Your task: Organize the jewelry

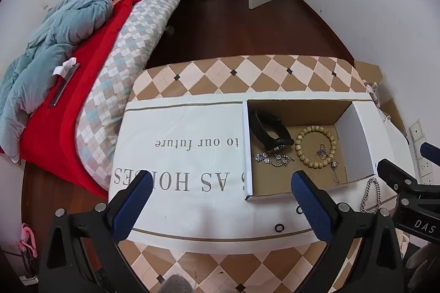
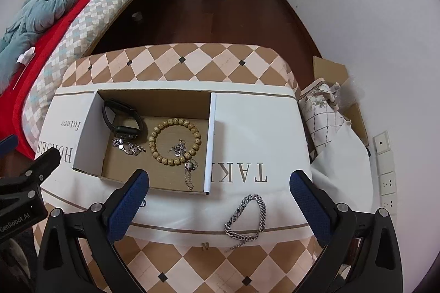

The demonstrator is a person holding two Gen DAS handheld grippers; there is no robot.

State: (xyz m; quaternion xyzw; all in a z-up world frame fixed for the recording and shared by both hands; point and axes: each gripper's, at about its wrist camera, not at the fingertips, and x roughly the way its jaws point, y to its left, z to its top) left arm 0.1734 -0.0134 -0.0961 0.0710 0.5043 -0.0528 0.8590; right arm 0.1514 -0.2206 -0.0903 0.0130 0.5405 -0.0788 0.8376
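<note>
Both grippers are seen held above a table (image 2: 209, 59) covered in a brown-and-cream diamond cloth, across which a white printed cloth (image 2: 247, 133) is laid. The left gripper (image 1: 220, 207) is spread wide, nothing between its blue pads (image 1: 132, 207); the right gripper (image 2: 220, 205) is likewise spread wide and empty.

An open cardboard box (image 2: 154, 97) is set on the white cloth, toward the far edge of the table. Inside it, a black smartwatch (image 2: 122, 117) is propped at the far left corner, a wooden bead bracelet (image 2: 154, 144) lies near the middle of the floor, and a small silver piece (image 2: 178, 148) rests within the bead ring. A silver chain with round links (image 2: 126, 146) lies just in front of the watch, and another thin chain (image 2: 189, 174) trails toward the box's near wall.

A heavy silver curb-link bracelet (image 2: 247, 218) is left outside the box, on the white cloth near the table's near edge, between the right gripper's fingers in that view. A bed (image 1: 132, 40) with a red blanket and teal quilt is seen beyond the table's left edge.
</note>
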